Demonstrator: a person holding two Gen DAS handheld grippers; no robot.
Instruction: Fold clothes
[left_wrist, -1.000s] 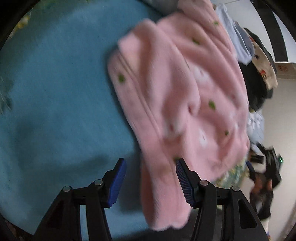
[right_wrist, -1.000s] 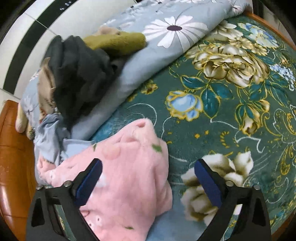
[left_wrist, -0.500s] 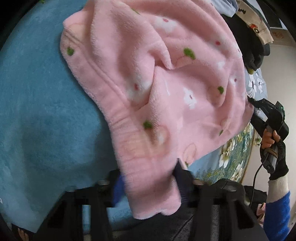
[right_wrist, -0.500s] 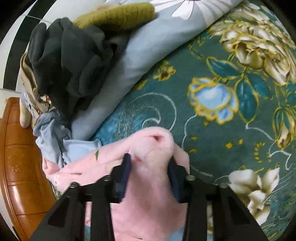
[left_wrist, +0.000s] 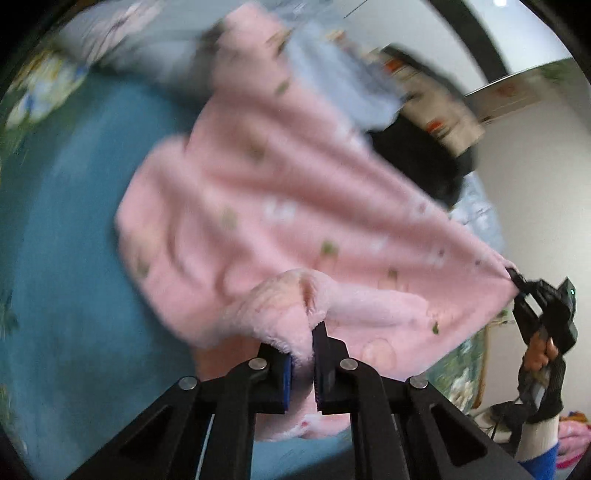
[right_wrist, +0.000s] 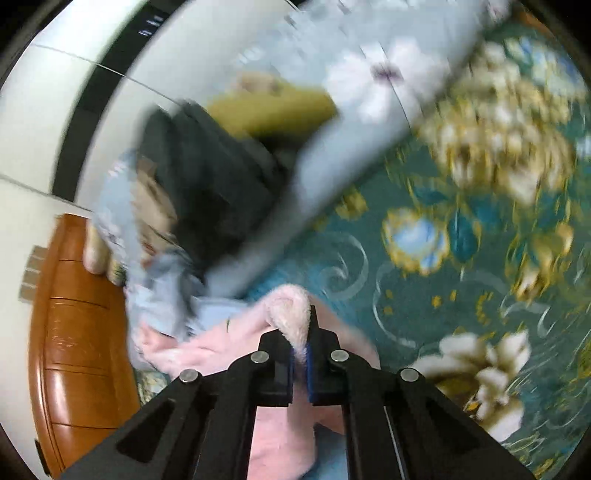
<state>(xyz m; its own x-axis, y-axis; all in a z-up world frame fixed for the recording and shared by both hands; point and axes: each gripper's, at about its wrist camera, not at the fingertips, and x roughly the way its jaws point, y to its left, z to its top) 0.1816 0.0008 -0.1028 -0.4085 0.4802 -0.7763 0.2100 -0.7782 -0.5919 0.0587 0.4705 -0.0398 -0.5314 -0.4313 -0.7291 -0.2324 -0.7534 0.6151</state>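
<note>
starting with the left wrist view, the left gripper (left_wrist: 302, 363) is seen clamped narrow on a bunched edge of the pink fleece garment (left_wrist: 280, 206), the fluffy hem folded between the blue pads so that it should not slip when pulled. the garment is stretched in the air from this gripper to the right gripper (left_wrist: 517, 282) at the far right, which pinches the opposite corner; the cloth is drawn taut between the two, apparently so that it can be spread flat before a fold is made. below it lies the blue blanket (left_wrist: 66, 229), over whose middle and right edge the garment hangs, and behind it a pile of other clothes (left_wrist: 417, 162) is heaped at the far edge. much of this view is blurred

in the right wrist view, the right gripper (right_wrist: 300, 360) is closed tight on a pink tuft of the same garment (right_wrist: 291, 314), the rest trailing down beneath the fingers. the floral bedspread (right_wrist: 424, 266) is seen beyond, with a dark garment (right_wrist: 207, 184) and a pale flowered quilt (right_wrist: 369, 96) piled toward the wooden bed frame (right_wrist: 74, 332) at the left edge
</note>
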